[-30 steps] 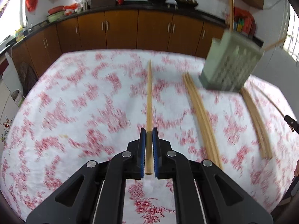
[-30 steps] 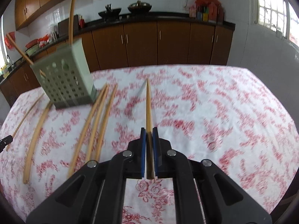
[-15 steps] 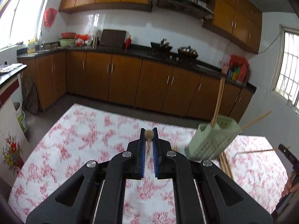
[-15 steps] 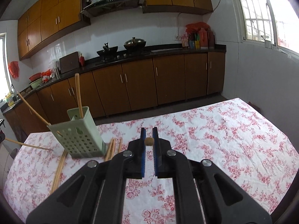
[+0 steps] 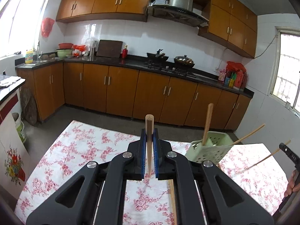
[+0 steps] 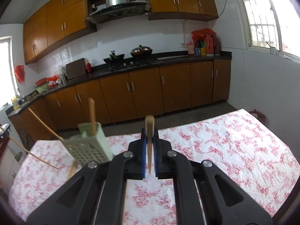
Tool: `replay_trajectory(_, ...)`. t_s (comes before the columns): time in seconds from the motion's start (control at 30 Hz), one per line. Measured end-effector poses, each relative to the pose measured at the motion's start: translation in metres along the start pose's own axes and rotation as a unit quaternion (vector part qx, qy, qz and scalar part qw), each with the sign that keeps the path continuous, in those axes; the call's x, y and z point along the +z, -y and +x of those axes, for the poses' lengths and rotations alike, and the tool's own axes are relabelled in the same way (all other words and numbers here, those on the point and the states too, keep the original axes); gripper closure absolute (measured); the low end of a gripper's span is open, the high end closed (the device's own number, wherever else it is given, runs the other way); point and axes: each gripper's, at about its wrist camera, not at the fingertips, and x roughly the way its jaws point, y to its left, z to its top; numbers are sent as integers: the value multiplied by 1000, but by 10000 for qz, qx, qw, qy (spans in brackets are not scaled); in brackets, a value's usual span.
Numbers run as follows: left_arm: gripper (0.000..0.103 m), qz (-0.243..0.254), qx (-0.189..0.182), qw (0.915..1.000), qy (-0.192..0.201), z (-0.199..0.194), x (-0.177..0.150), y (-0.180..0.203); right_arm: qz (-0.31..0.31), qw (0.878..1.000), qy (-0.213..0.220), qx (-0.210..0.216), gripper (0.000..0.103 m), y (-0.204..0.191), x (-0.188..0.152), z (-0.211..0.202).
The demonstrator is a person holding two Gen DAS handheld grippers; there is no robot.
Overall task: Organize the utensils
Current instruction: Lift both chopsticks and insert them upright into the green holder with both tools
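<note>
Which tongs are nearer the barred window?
Right. The right tongs hang on the window's side of the holder; the left tongs on its far side.

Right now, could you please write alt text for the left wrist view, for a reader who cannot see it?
The left hand-held gripper is shut on a wooden chopstick above a table with a red floral tablecloth. To its right stands a pale green perforated utensil holder with chopsticks sticking out, and brown kitchen cabinets line the wall behind.
</note>
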Motion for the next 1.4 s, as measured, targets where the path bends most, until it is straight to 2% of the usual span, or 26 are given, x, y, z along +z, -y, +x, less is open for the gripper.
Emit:
replay_trajectory(0.2,96,79,-398,9990,203,-20,24,23,72,9978,177,638,95,-16,35,-29)
replay_trajectory(0.33,96,134,-707,9968,356,-31,41,45,6,9936,510,1012,95,-37,59,-46)
replay_trajectory(0.53,96,269,-948,9929,670,-37,66,80,-18,9883,1014,1141,95,-68,88,-45)
replay_trajectory(0.7,96,218,-962,9911,893,-25,90,101,116,9860,1251,1100,95,-83,106,-27)
replay_trajectory(0.8,96,196,-837,9904,1080,-17,97,111,123,9854,1364,1016,95,-90,112,-13)
replay_trajectory(0.97,96,71,-602,9900,1277,6,92,116,191,9874,1255,945,95,-97,107,19)
replay_trajectory(1.07,96,-58,-542,9921,1130,28,83,114,209,9895,1104,910,95,-99,97,37)
replay_trajectory(1.2,96,-171,-535,9958,725,55,66,111,197,9922,895,845,95,-99,85,59)
replay_trajectory(1.4,96,-189,-551,9977,358,68,51,105,138,9938,720,832,95,-99,72,70)
